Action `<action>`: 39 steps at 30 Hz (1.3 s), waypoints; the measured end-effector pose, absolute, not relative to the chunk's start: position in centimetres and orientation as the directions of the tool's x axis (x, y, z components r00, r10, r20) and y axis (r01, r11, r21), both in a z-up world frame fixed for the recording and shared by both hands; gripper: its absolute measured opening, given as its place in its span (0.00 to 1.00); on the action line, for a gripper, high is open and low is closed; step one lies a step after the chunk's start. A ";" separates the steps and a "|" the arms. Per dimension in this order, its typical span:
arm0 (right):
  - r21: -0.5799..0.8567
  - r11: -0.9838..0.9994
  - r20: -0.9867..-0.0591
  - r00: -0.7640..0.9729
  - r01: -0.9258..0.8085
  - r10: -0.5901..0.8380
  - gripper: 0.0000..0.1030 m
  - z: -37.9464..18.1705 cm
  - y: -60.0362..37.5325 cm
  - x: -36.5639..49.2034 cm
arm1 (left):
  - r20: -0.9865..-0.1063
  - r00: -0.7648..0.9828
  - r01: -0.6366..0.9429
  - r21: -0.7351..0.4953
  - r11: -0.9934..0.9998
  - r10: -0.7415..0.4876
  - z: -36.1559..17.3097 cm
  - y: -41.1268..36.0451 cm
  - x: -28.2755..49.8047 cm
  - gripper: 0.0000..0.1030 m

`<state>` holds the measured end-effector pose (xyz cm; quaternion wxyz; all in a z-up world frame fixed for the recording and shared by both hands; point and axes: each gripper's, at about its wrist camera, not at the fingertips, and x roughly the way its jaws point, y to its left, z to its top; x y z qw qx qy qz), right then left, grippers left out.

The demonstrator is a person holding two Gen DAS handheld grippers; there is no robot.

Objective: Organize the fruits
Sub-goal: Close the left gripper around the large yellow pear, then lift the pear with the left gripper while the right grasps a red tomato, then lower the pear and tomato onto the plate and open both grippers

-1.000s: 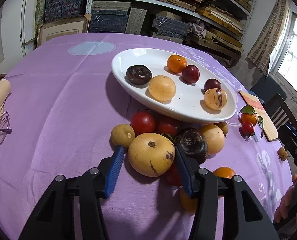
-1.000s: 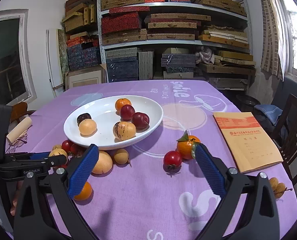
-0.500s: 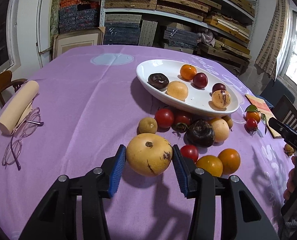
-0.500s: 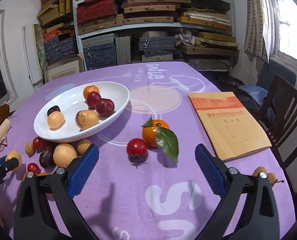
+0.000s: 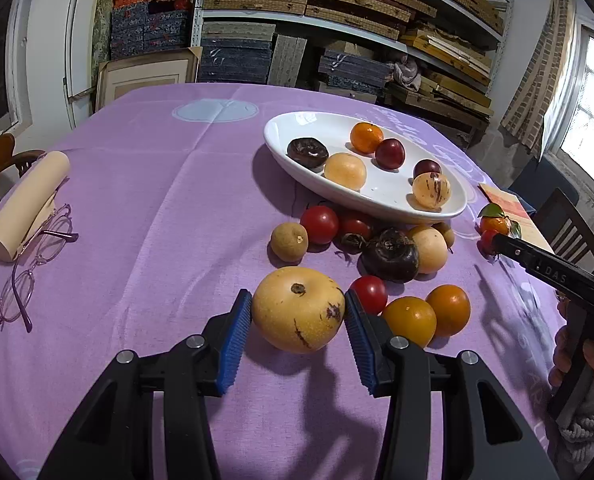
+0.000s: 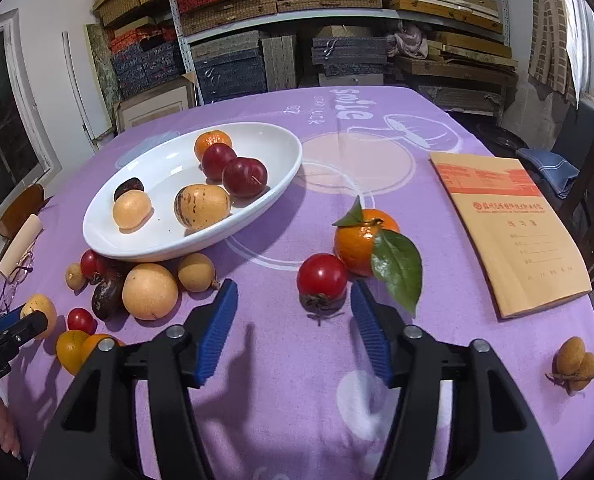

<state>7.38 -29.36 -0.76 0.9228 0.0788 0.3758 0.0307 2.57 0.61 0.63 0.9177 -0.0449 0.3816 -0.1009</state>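
Observation:
My left gripper (image 5: 298,296) is shut on a large yellow pear (image 5: 298,309), held just in front of a pile of loose fruit (image 5: 393,256) on the purple cloth. Behind the pile, a white oval plate (image 5: 381,196) holds several fruits. In the right wrist view, my right gripper (image 6: 293,286) hangs low over the cloth, its jaws closing. A red tomato (image 6: 321,280) sits between the fingertips, close to the right one, and neither pad presses on it. A leafy tangerine (image 6: 363,246) lies just behind the tomato.
A yellow exercise book (image 6: 509,224) lies right of the tangerine, and a longan cluster (image 6: 575,360) sits near the table's right edge. Glasses (image 5: 33,260) and a rolled paper (image 5: 29,200) lie at the far left. Shelves and chairs surround the table.
My left gripper pulled the pear back out of the pile, then held still. My right gripper came down and forward to the tomato, and its jaws narrowed from wide apart.

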 end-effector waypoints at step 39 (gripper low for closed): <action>0.170 0.974 -0.602 0.766 -0.152 0.225 0.30 5.7 -23.2 12.1 | -0.662 0.701 0.164 -0.209 0.964 -0.263 4.3 0.5 8.0 0.46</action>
